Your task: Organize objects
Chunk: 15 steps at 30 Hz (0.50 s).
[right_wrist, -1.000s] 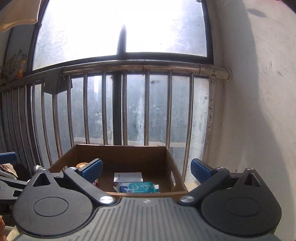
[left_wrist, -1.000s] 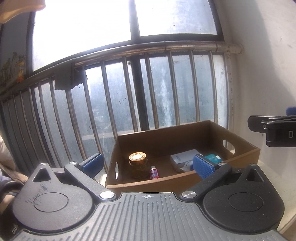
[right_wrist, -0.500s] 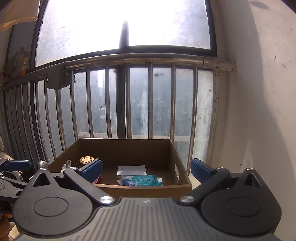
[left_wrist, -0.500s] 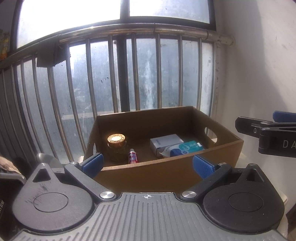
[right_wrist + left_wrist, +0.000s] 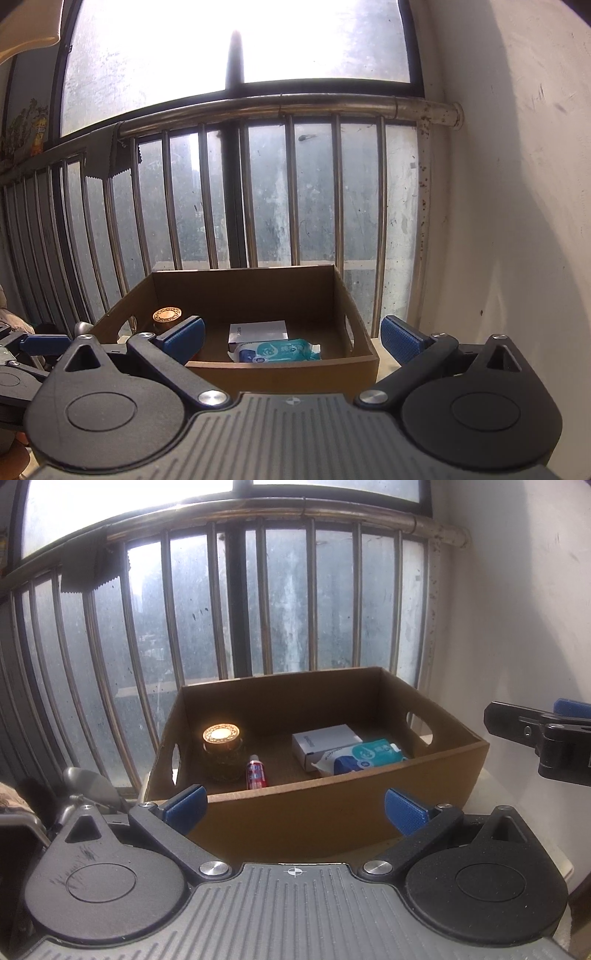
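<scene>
- Steel railing of vertical bars (image 5: pixel 266 602) is seen across the far side, backed by a dusty window, with a white plastered wall (image 5: pixel 524 602) on the right.
- Brown open-topped cardboard box (image 5: pixel 332 808) with cut-out side handles is set just in front of the bars, close to the wall.
- Left gripper (image 5: pixel 293 808), black with blue pads, is held near the box's near wall; its jaws are spread wide and nothing is gripped.
- Right gripper (image 5: pixel 291 338), of the same build, is held just short of the box, toward its right side; its jaws are likewise spread wide and empty. Its side is also seen at the right edge of the left view (image 5: pixel 543 734).
- White rectangular carton (image 5: pixel 327 744) is laid flat on the box floor, right of centre.
- Teal soft pack of wipes (image 5: pixel 364 757) is laid touching the carton, on its near side.
- Dark glass jar with a patterned gold lid (image 5: pixel 222 751) is stood upright in the left part of the box.
- Small red tube with a white cap (image 5: pixel 256 771) is stood upright just right of the jar.
</scene>
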Motion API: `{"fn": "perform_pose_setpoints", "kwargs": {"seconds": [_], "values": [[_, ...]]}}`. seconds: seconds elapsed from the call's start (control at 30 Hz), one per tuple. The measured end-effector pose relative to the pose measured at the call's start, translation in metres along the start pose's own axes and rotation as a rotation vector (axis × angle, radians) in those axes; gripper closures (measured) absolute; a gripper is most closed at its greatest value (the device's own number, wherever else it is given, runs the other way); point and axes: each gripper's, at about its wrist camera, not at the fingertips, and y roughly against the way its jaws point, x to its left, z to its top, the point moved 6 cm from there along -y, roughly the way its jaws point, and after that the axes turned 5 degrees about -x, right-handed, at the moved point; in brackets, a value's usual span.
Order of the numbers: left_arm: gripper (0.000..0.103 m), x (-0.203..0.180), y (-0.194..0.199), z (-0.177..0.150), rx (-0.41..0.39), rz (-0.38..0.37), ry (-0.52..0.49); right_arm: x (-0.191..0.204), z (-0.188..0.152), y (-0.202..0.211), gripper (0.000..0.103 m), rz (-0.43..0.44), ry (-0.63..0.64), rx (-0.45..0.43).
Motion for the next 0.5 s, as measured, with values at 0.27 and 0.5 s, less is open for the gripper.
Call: {"fn": "perform_pose_setpoints", "kwargs": {"seconds": [0.27,0.5], "values": [[0.0,0.021,-0.031,-0.002,0.112,0.082,0.047,0.002,-0.003,-0.01,0.0,-0.041,0.014,0.028],[0.0,0.026,-0.037,0.003,0.136,0.058,0.089,0.006,-0.016,-0.037,0.0,-0.026,0.009,0.134]]}}
